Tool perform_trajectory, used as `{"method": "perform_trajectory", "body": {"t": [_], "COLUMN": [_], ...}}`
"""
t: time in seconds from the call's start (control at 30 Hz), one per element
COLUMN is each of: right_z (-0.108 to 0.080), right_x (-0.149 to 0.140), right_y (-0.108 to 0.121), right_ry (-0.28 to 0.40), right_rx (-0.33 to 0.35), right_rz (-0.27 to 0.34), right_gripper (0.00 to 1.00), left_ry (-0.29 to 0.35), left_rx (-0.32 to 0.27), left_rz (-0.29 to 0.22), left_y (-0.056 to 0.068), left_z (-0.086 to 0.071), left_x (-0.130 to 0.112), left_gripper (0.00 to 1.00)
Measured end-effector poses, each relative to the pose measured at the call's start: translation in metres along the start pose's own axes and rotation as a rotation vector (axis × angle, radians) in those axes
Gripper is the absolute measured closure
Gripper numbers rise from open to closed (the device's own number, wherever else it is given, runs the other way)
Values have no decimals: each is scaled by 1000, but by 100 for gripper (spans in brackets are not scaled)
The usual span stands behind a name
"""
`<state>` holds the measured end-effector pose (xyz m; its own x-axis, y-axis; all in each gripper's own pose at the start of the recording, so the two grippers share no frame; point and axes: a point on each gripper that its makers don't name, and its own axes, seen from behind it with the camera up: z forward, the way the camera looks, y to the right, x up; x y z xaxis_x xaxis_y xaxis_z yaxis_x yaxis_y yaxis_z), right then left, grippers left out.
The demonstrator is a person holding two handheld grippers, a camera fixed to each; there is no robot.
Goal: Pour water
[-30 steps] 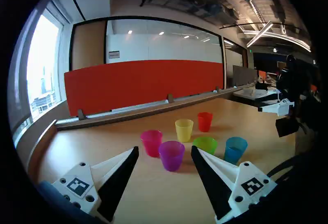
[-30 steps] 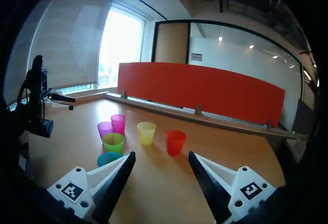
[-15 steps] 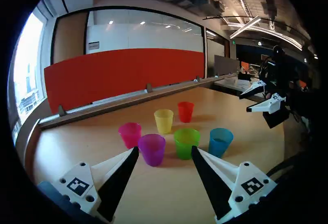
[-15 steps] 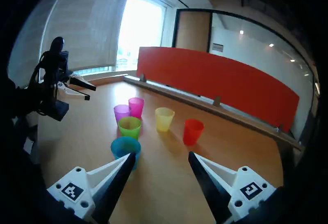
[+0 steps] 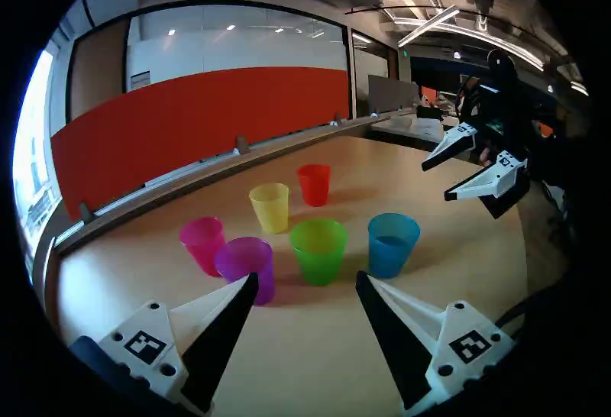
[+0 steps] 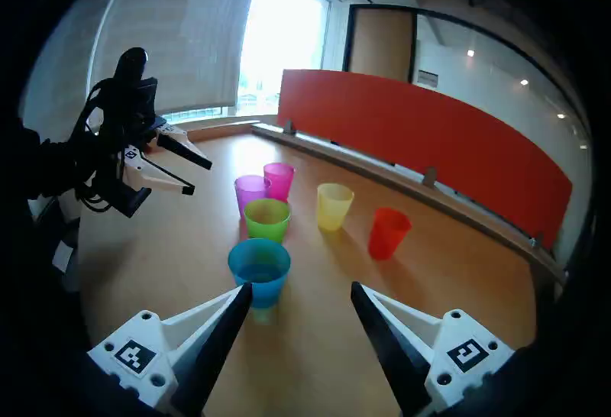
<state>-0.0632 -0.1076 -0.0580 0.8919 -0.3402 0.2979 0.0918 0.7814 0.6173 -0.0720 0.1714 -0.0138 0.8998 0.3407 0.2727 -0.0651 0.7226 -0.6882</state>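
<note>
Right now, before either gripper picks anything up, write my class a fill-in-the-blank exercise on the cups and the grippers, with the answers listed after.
1. The table holds ____ cups in all.
2. In the left gripper view, the green cup stands between the purple cup and the ____ one.
3. In the right gripper view, the yellow cup stands between the pink cup and the ____ one.
4. The left gripper and the right gripper are both ____, holding nothing.
Missing words: six; blue; red; open.

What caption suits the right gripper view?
Open hand-held gripper faces a blue cup on a wooden table, five cups beyond.
</note>
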Motion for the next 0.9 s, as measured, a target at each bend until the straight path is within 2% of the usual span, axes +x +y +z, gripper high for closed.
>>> {"method": "perform_trajectory", "body": {"t": [0.3, 0.57, 0.9], "right_z": [13, 27, 44], "right_x": [-12, -24, -33], "right_y": [-15, -25, -33], "right_ry": [-32, -68, -99], "right_rx": [42, 71, 107], "right_rz": [-5, -9, -14], "right_gripper": [0, 0, 0], "left_ry": [-39, -72, -88], "left_rx": [-44, -60, -71], "left_rz": [27, 37, 37], "left_y": [15, 21, 22], "left_z": [23, 44, 60], "left_x": [-6, -11, -13], "left_gripper": [5, 5, 5]}}
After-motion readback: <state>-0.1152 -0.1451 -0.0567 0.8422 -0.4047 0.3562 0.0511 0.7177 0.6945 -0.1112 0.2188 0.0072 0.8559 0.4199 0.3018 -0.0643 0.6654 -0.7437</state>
